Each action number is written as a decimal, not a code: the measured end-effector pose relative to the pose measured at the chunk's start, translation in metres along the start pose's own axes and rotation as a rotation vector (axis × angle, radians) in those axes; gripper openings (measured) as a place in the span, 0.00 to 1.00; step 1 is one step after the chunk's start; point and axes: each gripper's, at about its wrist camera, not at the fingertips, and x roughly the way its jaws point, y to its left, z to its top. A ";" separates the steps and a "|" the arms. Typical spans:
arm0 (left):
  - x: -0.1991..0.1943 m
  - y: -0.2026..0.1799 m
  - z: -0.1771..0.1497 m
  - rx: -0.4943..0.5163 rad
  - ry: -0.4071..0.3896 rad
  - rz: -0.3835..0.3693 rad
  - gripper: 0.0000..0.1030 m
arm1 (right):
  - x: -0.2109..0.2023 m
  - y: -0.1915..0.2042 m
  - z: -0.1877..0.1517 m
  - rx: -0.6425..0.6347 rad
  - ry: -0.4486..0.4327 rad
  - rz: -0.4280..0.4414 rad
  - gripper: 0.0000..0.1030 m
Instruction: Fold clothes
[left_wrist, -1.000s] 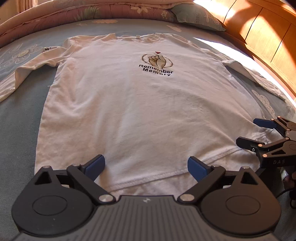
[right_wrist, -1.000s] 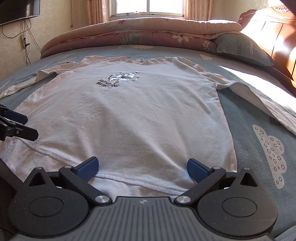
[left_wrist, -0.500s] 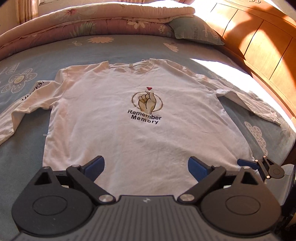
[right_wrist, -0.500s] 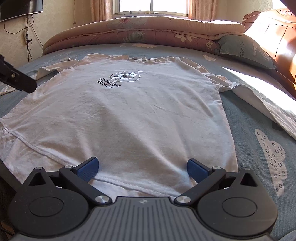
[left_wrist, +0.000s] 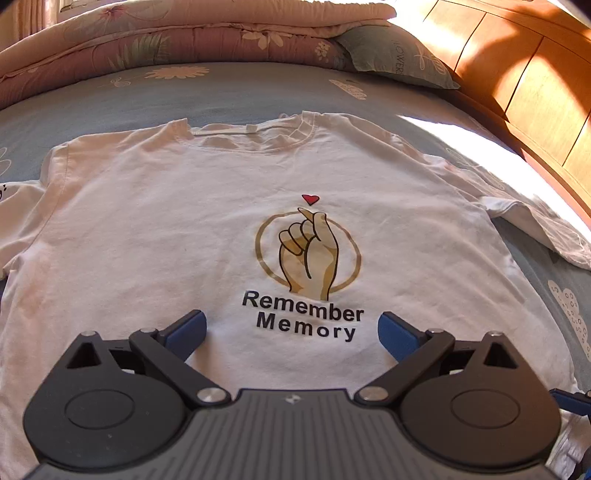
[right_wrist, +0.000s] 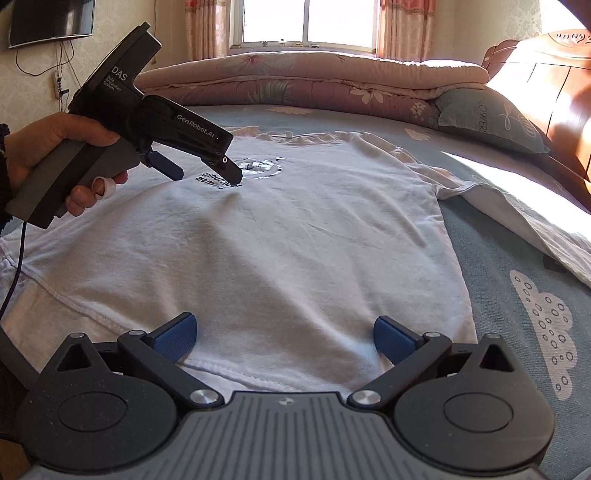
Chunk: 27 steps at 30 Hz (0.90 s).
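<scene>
T-shirt (left_wrist: 184, 229) flat on the bed (left_wrist: 229, 96), collar toward the far end.

Folded quilt (right_wrist: 314, 81) lies across the far end of the bed, behind the collar; a pillow (right_wrist: 487, 122) sits at its right, against the headboard (right_wrist: 554, 92). Left gripper (right_wrist: 207, 170) hangs above the chest print (left_wrist: 306, 258); right gripper (right_wrist: 284, 336) sits at the near hem. One sleeve (right_wrist: 517, 221) extends right.

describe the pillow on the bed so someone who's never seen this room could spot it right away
Start at the wooden headboard on the right side of the bed. Against it, at the end of the rolled pink floral quilt, lies the pillow. It is the only teal-green item there, printed with a pale dragonfly and the word FLOWERS.
</scene>
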 end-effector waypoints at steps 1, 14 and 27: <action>-0.004 0.001 0.000 0.013 -0.004 -0.013 0.96 | 0.001 0.000 -0.001 0.001 -0.008 -0.003 1.00; -0.017 0.037 -0.008 -0.047 -0.016 -0.146 0.97 | 0.003 -0.011 0.095 0.067 0.089 0.036 1.00; -0.009 0.056 -0.009 -0.090 -0.080 -0.189 0.99 | 0.186 -0.154 0.242 0.514 0.131 0.218 1.00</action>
